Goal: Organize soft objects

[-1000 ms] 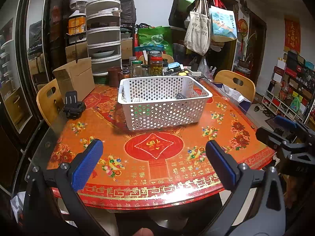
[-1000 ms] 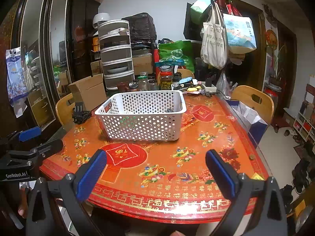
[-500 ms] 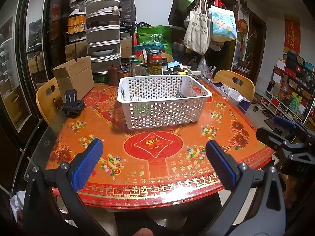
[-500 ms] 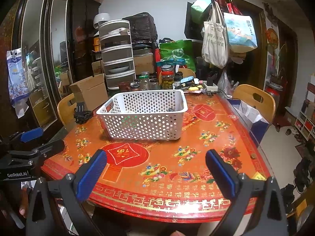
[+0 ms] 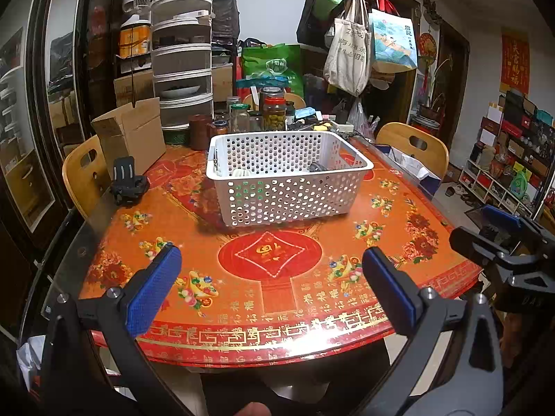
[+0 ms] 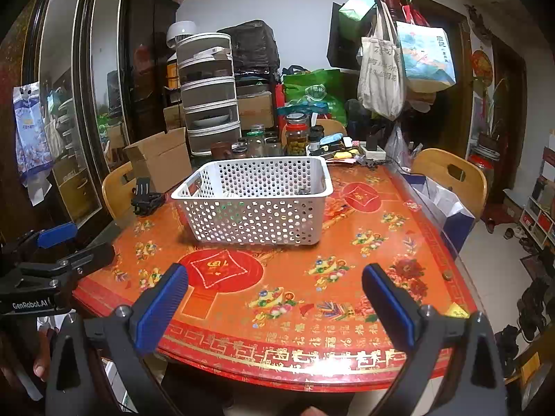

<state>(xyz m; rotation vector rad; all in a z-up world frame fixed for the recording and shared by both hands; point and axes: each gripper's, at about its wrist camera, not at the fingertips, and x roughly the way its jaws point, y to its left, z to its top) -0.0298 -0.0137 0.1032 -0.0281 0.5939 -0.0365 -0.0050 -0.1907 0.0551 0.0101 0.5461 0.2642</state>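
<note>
A white perforated basket [image 5: 288, 176] [image 6: 256, 204] stands in the middle of the red-orange patterned table [image 5: 277, 277] [image 6: 312, 277]. Inside it I see a pale item [image 5: 241, 173] near the left front and a dark item [image 5: 316, 166] toward the right; what they are I cannot tell. My left gripper [image 5: 270, 284] hangs open over the table's near edge with nothing between its blue pads. My right gripper [image 6: 274, 298] is also open and empty near the front edge. Each gripper shows at the side of the other's view.
A black clamp-like object [image 5: 126, 183] lies at the table's left, next to an open cardboard box [image 5: 130, 135]. Jars [image 5: 274, 109] and clutter crowd the far edge. Wooden chairs [image 5: 414, 145] [image 5: 83, 176] stand at both sides. A coat rack with bags [image 5: 350, 55] stands behind.
Both grippers have shifted very slightly; the basket appears a touch nearer and lower in both views. Jaws stay open and nothing was picked up.
</note>
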